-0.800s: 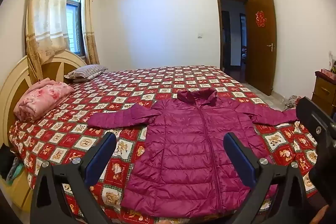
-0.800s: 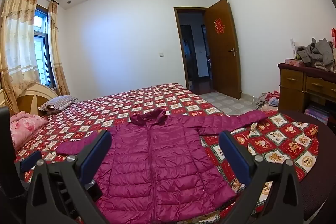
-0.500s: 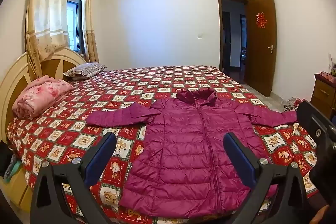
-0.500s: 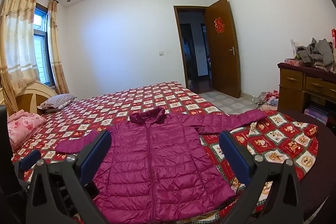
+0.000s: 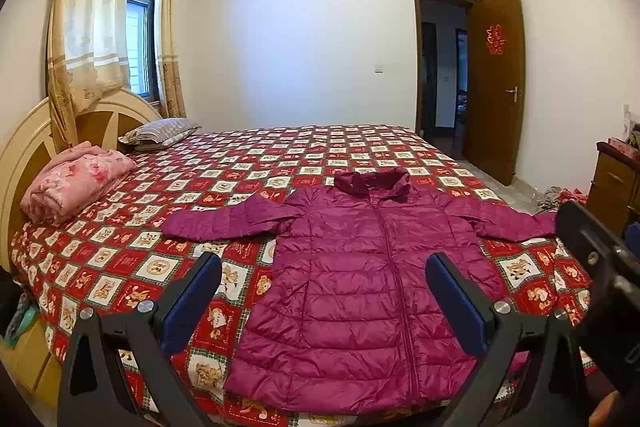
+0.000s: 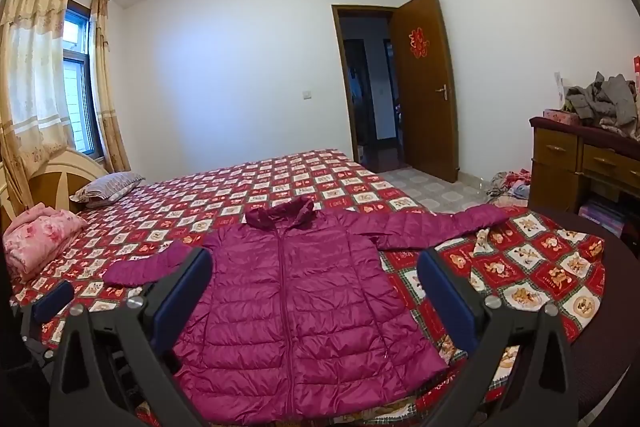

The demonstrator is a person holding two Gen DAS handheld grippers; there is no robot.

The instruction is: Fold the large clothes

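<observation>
Jaws stand wide apart on both tools, holding nothing: the left gripper (image 5: 320,291) and the right gripper (image 6: 314,287) hang above the near edge of the bed (image 5: 132,259). From left: a pink blanket (image 5: 76,183) by the headboard, then the purple jacket (image 5: 360,291) lying flat, zipped, sleeves spread, hem toward the near edge. It looks light, puffy and slick, likely to spring open. Pinching a sleeve cuff (image 5: 180,227) or the hem corners seems best.
</observation>
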